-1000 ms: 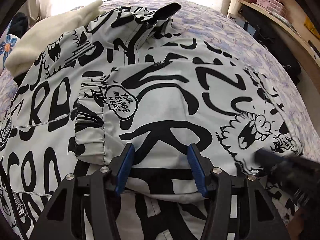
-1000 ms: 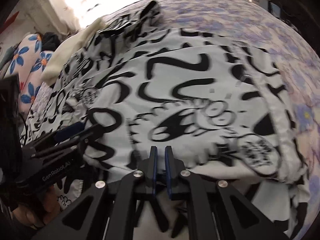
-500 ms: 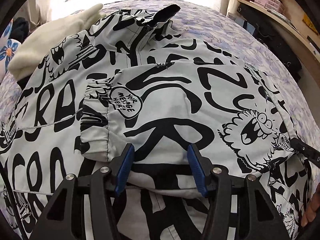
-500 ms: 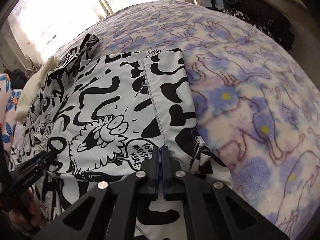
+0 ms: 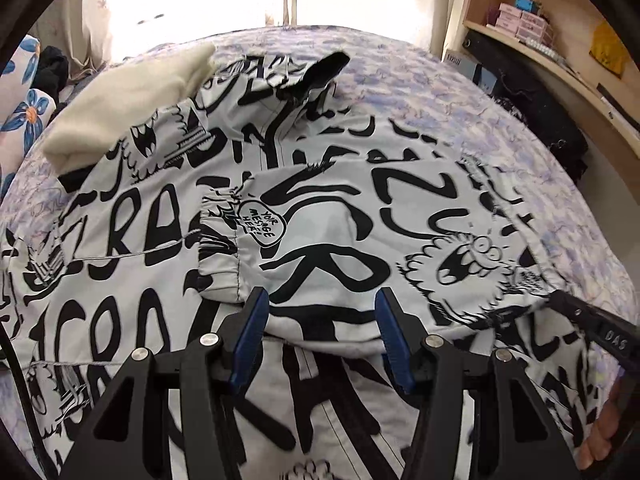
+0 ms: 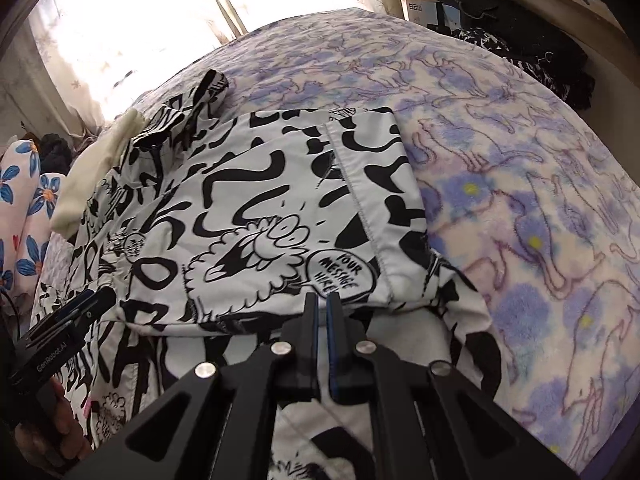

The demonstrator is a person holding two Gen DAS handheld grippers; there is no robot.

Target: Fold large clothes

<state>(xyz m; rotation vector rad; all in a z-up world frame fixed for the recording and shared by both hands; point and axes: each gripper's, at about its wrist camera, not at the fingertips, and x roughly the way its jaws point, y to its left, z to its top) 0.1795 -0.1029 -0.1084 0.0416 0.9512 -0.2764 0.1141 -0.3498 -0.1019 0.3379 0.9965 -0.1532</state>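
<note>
The jacket (image 5: 168,240), white with black graffiti lettering and cartoon faces, is spread over the bed (image 6: 520,184), and a sleeve (image 5: 360,240) is laid folded across its body. The fold's near edge is seen between the blue-padded jaws of the left gripper (image 5: 320,312), which are held wide apart with no cloth pinched. The jaws of the right gripper (image 6: 322,320) are drawn almost together just at the sleeve's near edge, beside the printed speech bubble (image 6: 340,276); whether fabric is caught between them cannot be told. In the left wrist view the right gripper is seen at the right margin, touching the jacket near a grinning cartoon face (image 5: 464,264). In the right wrist view the left gripper is seen low at the left, over the jacket. A cream folded garment (image 5: 128,108) is lain at the jacket's far left corner. A purple-and-cream fleece blanket covers the bed. Wooden shelves (image 5: 532,40) are placed at the right, and a bright curtained window (image 6: 132,28) is found behind.
</note>
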